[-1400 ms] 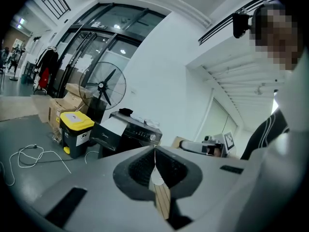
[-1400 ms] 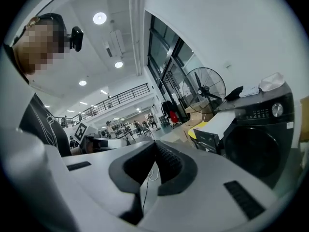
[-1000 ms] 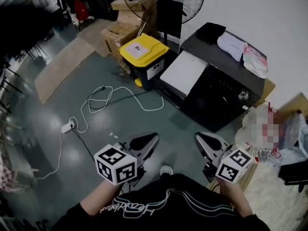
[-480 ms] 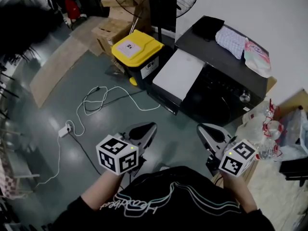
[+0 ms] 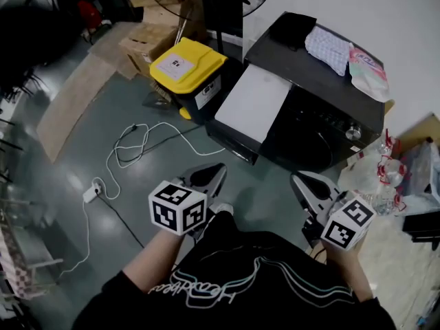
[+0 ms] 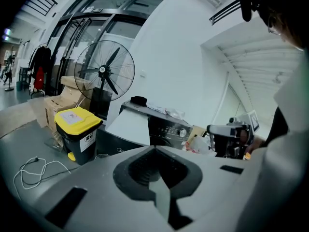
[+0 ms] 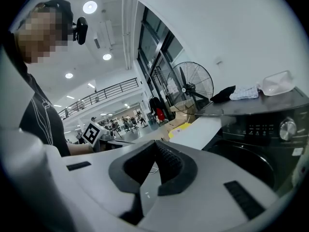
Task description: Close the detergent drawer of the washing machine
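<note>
Plainly, the detergent drawer (image 5: pixel 251 103) is seen jutting from the washing machine (image 5: pixel 323 126) toward the left hand-held gripper (image 5: pixel 216 170), judged nearer than the right hand-held gripper (image 5: pixel 300 180) (both closed, empty).

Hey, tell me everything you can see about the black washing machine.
The washing machine is black, glossy-looking, standing on the floor against the white wall beside a yellow-lidded bin. Its front shows a dark round door and a silver knob. A flat white panel juts out on the bin's side. A black item, a patterned cloth and a plastic pouch lie on top.
</note>
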Demonstrator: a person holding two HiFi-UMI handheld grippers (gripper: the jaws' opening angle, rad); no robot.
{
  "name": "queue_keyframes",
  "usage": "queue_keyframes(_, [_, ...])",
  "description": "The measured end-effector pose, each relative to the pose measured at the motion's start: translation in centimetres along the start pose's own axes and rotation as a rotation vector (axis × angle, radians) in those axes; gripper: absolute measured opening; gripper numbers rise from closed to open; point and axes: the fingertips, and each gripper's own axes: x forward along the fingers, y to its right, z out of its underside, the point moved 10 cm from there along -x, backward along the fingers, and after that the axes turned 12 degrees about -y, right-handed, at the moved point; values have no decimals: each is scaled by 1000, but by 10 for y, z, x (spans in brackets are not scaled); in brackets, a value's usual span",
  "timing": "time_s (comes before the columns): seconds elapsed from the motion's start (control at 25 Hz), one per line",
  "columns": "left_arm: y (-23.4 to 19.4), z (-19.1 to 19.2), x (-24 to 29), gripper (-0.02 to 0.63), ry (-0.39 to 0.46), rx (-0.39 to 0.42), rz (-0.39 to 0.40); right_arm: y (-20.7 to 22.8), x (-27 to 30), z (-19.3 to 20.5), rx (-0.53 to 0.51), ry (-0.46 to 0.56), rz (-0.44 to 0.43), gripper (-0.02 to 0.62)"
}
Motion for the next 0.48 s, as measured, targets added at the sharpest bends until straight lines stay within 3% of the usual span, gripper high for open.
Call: queue_keyframes(0.48, [-59, -12, 63, 26, -122, -23, 60, 23, 30, -12, 111, 19, 86, 26])
